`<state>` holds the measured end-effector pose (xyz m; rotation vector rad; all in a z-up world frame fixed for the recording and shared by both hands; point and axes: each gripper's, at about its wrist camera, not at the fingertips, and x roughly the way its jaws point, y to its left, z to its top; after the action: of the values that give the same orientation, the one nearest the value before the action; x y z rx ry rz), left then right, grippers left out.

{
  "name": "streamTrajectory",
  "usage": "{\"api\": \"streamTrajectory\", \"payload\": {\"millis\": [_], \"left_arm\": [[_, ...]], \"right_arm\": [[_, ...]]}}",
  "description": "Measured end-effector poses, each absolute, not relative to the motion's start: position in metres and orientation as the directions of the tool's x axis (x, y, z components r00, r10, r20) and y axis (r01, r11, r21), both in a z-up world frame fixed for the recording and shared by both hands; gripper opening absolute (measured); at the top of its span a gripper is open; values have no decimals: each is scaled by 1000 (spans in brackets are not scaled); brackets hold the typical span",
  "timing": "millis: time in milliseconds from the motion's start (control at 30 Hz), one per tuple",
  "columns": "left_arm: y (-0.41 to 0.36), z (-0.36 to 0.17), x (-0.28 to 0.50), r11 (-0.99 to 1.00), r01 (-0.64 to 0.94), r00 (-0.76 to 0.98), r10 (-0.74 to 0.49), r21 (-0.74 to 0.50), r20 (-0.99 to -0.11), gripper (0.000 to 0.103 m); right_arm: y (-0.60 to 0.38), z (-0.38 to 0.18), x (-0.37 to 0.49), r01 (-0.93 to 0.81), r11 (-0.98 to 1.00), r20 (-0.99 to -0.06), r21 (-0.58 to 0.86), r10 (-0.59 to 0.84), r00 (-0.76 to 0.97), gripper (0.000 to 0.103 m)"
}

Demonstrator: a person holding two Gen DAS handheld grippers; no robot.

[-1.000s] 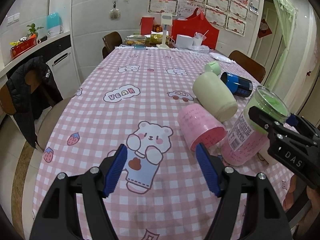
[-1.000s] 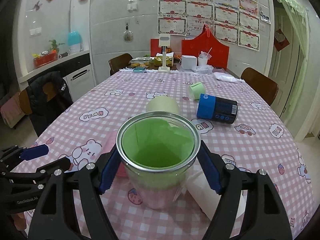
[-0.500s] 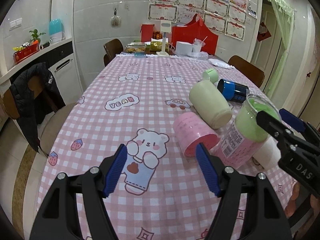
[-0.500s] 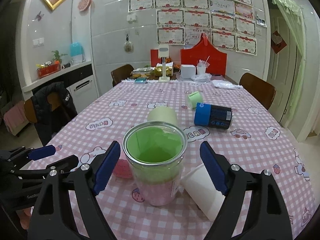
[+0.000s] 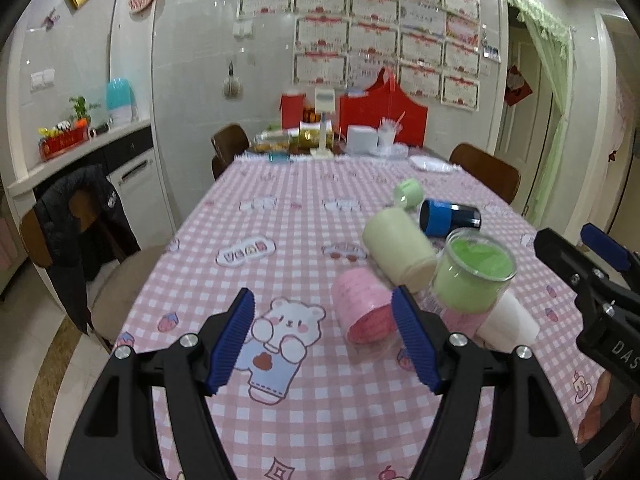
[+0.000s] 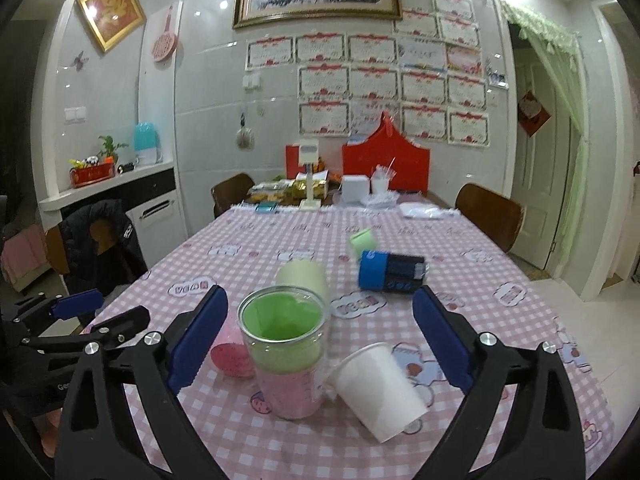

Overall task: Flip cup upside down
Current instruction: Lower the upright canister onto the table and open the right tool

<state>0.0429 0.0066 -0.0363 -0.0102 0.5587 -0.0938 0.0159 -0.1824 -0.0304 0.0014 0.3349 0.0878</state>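
A clear cup with a green and pink lining (image 6: 286, 350) stands upright, mouth up, on the pink checked tablecloth (image 6: 500, 320); it also shows in the left wrist view (image 5: 466, 282). My right gripper (image 6: 320, 340) is open, its blue pads either side of the cup and apart from it. My left gripper (image 5: 324, 338) is open and empty, to the left of the cup. A pink cup (image 5: 366, 312) lies on its side between them.
A white paper cup (image 6: 380, 390), a cream cup (image 5: 398, 248), a blue and black cup (image 6: 390, 272) and a small green cup (image 6: 362, 240) lie on their sides. Boxes and dishes crowd the table's far end. Chairs stand around the table.
My right gripper opened, let go of the clear cup and drew back and up. The cup now stands free. My left gripper also rose and pulled back.
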Motion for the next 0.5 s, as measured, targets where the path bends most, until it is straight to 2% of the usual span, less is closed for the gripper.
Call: {"api": "streamTrajectory", "payload": {"millis": [500], "left_arm": [[-11, -8, -1, 997, 75, 944, -71, 0, -322, 71]], "right_arm": [[-204, -26, -13, -36, 999, -212, 6, 36, 977, 95]]}}
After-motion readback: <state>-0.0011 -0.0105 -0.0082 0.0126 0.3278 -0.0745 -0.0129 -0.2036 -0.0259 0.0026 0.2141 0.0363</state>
